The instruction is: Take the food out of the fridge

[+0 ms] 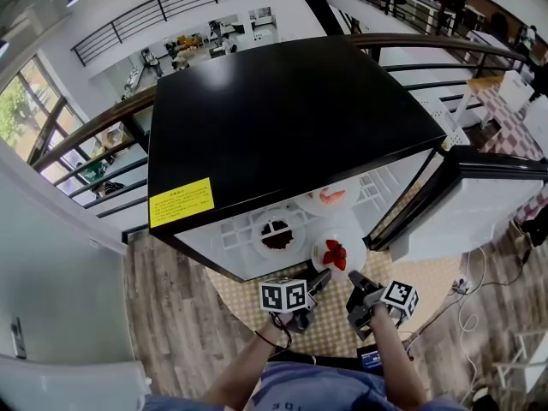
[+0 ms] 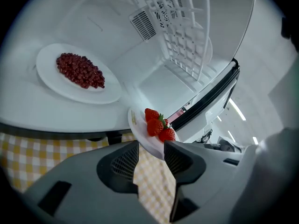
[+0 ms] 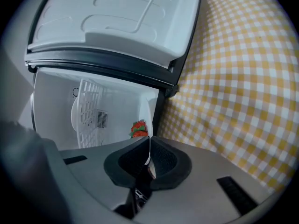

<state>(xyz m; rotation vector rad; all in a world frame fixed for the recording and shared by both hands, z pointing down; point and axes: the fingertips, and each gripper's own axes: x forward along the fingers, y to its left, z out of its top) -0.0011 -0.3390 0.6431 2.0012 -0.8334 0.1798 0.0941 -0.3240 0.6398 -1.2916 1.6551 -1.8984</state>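
Note:
A white plate (image 1: 354,244) with strawberries (image 1: 335,254) juts out of the open fridge (image 1: 282,118) at its front edge. My right gripper (image 1: 355,284) is shut on that plate's rim. In the right gripper view the thin rim (image 3: 149,143) runs edge-on between the closed pads (image 3: 161,158), with the strawberries (image 3: 138,128) beyond. My left gripper (image 1: 318,282) stands open just short of the same plate. In the left gripper view the plate's near edge (image 2: 139,130) reaches between the spread jaws (image 2: 151,155) without touching the pads. Strawberries (image 2: 158,125) sit just ahead.
Inside the fridge lie a plate of dark red berries (image 2: 79,71) (image 1: 276,235) and a further plate of pink food (image 1: 330,197). A white wire rack (image 2: 182,31) stands deeper in. The fridge door (image 1: 479,204) hangs open at right. A yellow checked cloth (image 3: 243,78) covers the floor in front.

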